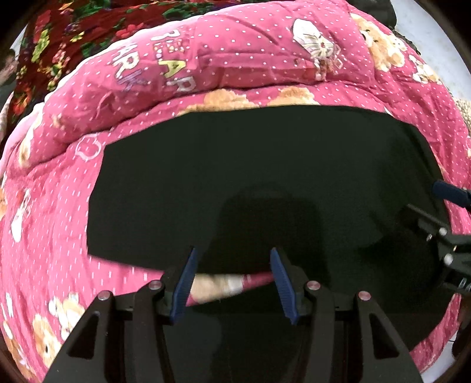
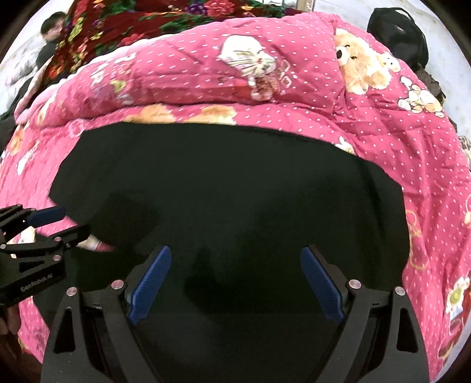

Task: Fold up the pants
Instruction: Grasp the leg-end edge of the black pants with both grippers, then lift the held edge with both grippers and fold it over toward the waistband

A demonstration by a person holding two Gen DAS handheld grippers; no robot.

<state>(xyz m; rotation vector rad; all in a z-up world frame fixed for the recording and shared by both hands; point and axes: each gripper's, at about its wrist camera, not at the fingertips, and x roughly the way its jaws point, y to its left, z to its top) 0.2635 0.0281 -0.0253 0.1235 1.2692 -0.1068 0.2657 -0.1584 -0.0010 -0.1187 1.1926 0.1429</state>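
Black pants (image 1: 235,176) lie flat on a pink quilt (image 1: 235,59). My left gripper (image 1: 232,265) is open and points down over their near edge. Between its blue pads (image 1: 185,282) show only the hem and a strip of quilt. In the right wrist view the pants (image 2: 220,191) fill the middle. My right gripper (image 2: 235,265) is open above the dark cloth, with nothing pinched by its blue pads (image 2: 153,282). Each gripper also shows in the other view: the right gripper (image 1: 432,203) at the right edge, the left gripper (image 2: 66,224) at the left edge.
The pink quilt (image 2: 294,103) has bear and cat prints and bunches into a thick fold behind the pants. A dark red floral blanket (image 2: 132,23) lies beyond it. A person (image 2: 53,29) sits at the far left. A black bag (image 2: 397,32) is at the far right.
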